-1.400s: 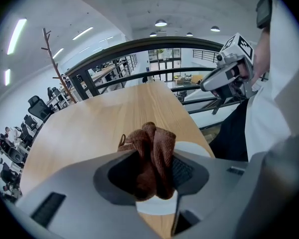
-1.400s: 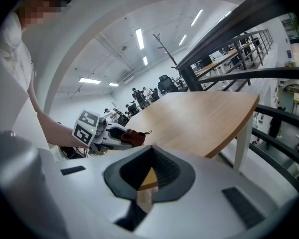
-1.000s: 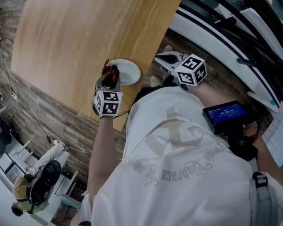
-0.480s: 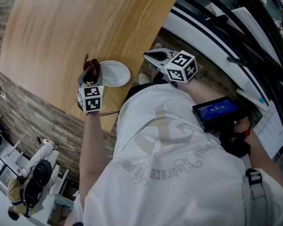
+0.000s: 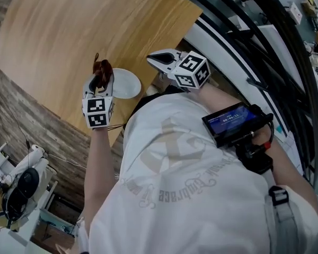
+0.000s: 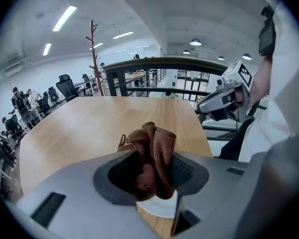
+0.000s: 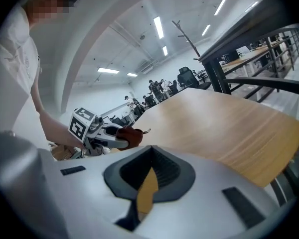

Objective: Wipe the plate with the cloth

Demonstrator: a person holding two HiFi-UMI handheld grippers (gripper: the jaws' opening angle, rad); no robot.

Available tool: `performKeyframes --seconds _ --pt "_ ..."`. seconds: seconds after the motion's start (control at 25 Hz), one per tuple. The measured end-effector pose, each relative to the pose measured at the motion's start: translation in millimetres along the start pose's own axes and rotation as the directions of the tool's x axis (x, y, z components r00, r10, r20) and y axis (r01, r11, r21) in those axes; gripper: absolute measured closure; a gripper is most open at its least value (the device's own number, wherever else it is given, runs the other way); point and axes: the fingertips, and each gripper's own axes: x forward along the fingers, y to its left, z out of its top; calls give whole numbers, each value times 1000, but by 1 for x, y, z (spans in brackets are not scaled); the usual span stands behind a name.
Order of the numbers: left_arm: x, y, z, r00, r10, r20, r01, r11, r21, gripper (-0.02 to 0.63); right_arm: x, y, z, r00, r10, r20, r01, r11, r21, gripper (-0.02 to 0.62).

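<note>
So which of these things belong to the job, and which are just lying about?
Job: brown woven cloth, round white plate, left tool gripping the cloth, wooden table.
Just about: right tool, shut and empty; black blue-screened device; brown coat stand.

Opens wide and white under long ceiling strip lights (image 6: 65, 18) — an office hall. Pale wooden desk (image 5: 95, 25) on grey-brown plank floor (image 5: 32, 110), black railing (image 6: 154, 61) behind it, bare coat stand (image 6: 93, 54) and black office chairs (image 6: 67, 86) beyond.
</note>
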Motion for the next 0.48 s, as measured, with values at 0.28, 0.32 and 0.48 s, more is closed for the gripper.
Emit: performKeyframes --seconds 0.28,0.32,0.48 --pt "-66 -22 8 989 51 141 -40 996 -75 436 -3 52 37 993 97 65 -88 989 -120 583" --pt "-77 -29 2 983 67 171 -49 993 -103 436 -7 64 35 991 116 69 -105 983 -149 583" --pt "-114 -53 -12 962 109 249 -65 981 -181 436 -25 101 35 983 167 77 -146 962 -230 583"
